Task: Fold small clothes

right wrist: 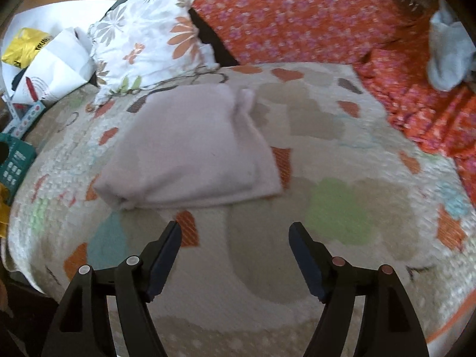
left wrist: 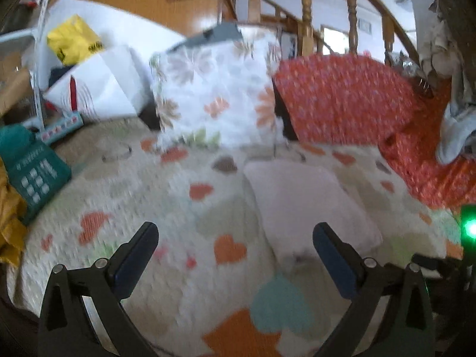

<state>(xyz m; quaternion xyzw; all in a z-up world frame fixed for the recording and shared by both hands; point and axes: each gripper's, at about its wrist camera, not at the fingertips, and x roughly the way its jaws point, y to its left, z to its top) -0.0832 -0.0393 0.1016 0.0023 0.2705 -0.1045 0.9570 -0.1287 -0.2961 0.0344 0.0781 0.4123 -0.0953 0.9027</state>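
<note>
A small pale pink garment [right wrist: 190, 148] lies folded flat on the heart-patterned quilt [right wrist: 342, 154]. It also shows in the left wrist view [left wrist: 306, 205], ahead and to the right of my left gripper. My left gripper [left wrist: 235, 238] is open and empty above the quilt, its right finger near the garment's near edge. My right gripper [right wrist: 235, 232] is open and empty, just short of the garment's near edge.
A floral pillow [left wrist: 214, 95] and an orange patterned blanket [left wrist: 351, 98] lie at the back. A grey cloth [right wrist: 446, 56] sits far right. A white bag [left wrist: 98, 86], a yellow bag [left wrist: 74, 38] and a green box [left wrist: 32, 172] crowd the left edge. A wooden stair railing [left wrist: 306, 9] stands behind.
</note>
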